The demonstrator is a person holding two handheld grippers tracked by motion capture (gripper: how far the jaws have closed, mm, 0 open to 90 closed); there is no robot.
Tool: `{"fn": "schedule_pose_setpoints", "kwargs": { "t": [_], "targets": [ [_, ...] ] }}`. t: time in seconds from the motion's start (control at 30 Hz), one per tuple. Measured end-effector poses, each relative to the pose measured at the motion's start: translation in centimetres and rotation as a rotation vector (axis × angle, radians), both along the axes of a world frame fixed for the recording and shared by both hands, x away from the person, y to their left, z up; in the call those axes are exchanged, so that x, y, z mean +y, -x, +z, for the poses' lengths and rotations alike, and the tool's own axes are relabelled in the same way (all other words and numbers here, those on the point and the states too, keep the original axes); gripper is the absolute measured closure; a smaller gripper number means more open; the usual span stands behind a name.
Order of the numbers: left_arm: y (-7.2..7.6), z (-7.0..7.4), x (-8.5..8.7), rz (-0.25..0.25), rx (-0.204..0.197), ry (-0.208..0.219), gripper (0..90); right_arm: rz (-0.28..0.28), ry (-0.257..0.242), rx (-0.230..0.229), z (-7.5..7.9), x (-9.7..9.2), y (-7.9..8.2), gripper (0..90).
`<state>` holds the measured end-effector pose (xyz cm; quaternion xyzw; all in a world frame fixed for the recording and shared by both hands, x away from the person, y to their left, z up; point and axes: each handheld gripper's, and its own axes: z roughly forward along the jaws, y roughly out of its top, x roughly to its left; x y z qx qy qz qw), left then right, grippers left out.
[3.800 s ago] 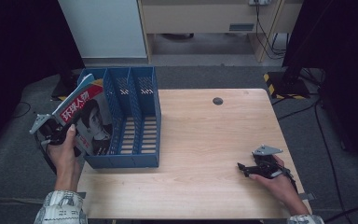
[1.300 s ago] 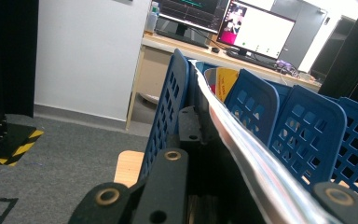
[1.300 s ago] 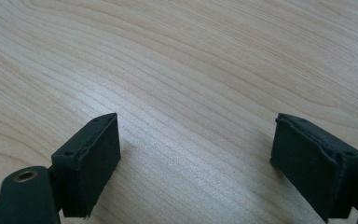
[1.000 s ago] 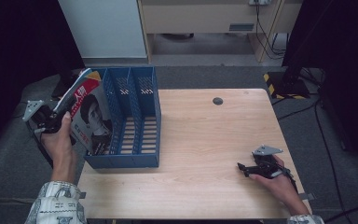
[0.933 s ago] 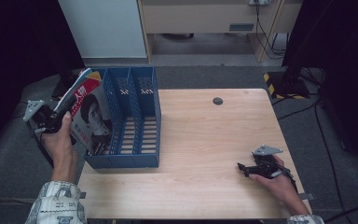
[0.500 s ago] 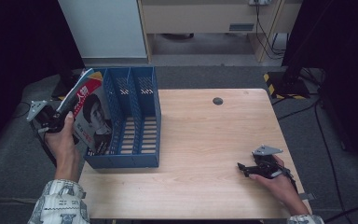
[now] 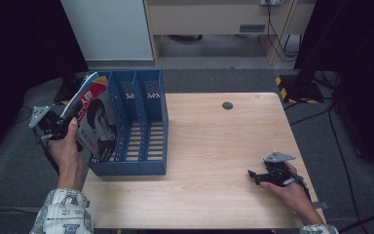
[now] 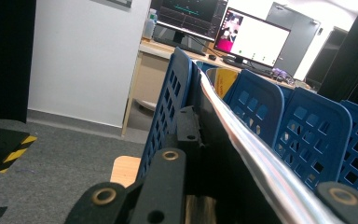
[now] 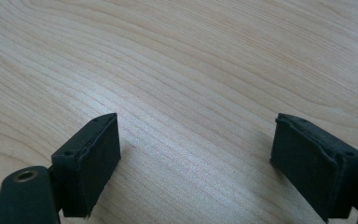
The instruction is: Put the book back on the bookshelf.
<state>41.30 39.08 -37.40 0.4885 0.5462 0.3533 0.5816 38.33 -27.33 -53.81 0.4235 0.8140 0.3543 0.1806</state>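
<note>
My left gripper [image 7: 67, 122] is shut on a glossy magazine [image 7: 95, 117] with a red and white cover, held upright and tilted at the table's left edge. The magazine leans against the left end of a blue three-slot file holder [image 7: 143, 127]. In the left gripper view the magazine's shiny edge [image 8: 254, 156] runs up from my left gripper [image 8: 200, 140] past the blue perforated dividers [image 8: 270, 105]. My right gripper [image 7: 253, 176] rests low over the table's front right, open; in the right gripper view its jaws [image 9: 196, 154] stand wide with bare wood between them.
The wooden table [image 7: 214, 146] has a small black round disc [image 7: 227, 105] near its far edge. Grey carpet surrounds it, with a white panel and a desk behind. Monitors [image 8: 251, 35] stand on a desk in the left gripper view.
Since the earliest frame the left hand has tipped the magazine more upright beside the file holder. In the last second it barely shifted. The right hand has stayed still.
</note>
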Motion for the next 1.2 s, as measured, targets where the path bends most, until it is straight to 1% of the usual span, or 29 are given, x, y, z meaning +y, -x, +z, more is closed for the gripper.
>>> {"fn": "schedule_pose_setpoints", "kwargs": {
  "t": [0.1,0.2,0.27,0.3,0.33,0.37,0.47,0.5,0.53,0.57,0.67,0.87,0.9,0.93,0.97,1.07,1.2],
  "targets": [
    [0.0,0.1,0.0,-0.003,0.004,0.000,83.5,0.000,0.000,0.000,0.0,0.0,0.0,15.6],
    [0.0,0.2,0.0,-0.003,0.001,-0.005,78.9,0.000,0.000,0.000,0.0,0.0,0.0,15.7],
    [0.1,0.4,-0.1,-0.007,-0.001,-0.027,75.1,0.000,0.000,0.000,0.0,0.0,0.0,15.7],
    [0.1,0.6,-0.2,-0.006,-0.005,-0.048,72.0,0.000,0.000,0.000,0.0,0.0,0.0,15.7],
    [0.1,0.6,-0.2,-0.006,-0.005,-0.048,68.4,0.000,0.000,0.000,0.0,0.0,0.0,15.7],
    [0.3,0.8,-0.2,-0.007,-0.010,-0.072,64.0,0.000,0.000,0.000,0.0,0.0,0.0,15.6],
    [0.4,1.1,-0.3,-0.008,-0.010,-0.106,54.3,0.000,0.000,0.000,0.0,0.0,0.0,15.7],
    [0.5,1.3,-0.2,-0.005,-0.017,-0.121,51.8,0.000,0.000,0.000,0.0,0.0,0.0,15.7],
    [0.5,1.3,-0.2,-0.005,-0.017,-0.121,48.3,0.000,0.000,0.001,0.0,0.0,0.0,15.6],
    [0.6,1.6,-0.2,-0.004,-0.020,-0.130,45.4,0.000,0.000,0.000,0.0,0.0,0.0,15.7],
    [0.8,2.0,0.0,-0.012,-0.022,-0.133,39.4,0.000,0.000,0.000,0.0,0.0,0.0,15.6],
    [1.3,3.1,-0.2,-0.036,-0.022,-0.158,33.9,0.000,0.000,0.000,0.0,0.0,0.0,15.6],
    [1.4,3.5,-0.3,-0.041,-0.028,-0.169,33.3,0.000,0.000,0.000,0.0,0.0,0.0,15.6],
    [1.4,3.5,-0.3,-0.041,-0.028,-0.169,32.7,0.000,0.000,0.000,0.0,0.0,0.0,15.6],
    [1.6,3.9,-0.5,-0.046,-0.026,-0.173,32.0,0.000,0.000,0.000,0.0,0.0,0.0,15.6],
    [1.9,4.8,-0.8,-0.054,-0.032,-0.181,30.6,0.000,0.000,0.000,0.0,0.0,0.0,15.6],
    [2.5,6.0,-1.4,-0.064,-0.042,-0.221,30.0,0.000,0.000,0.000,0.0,0.0,0.0,15.6]
  ]
}}
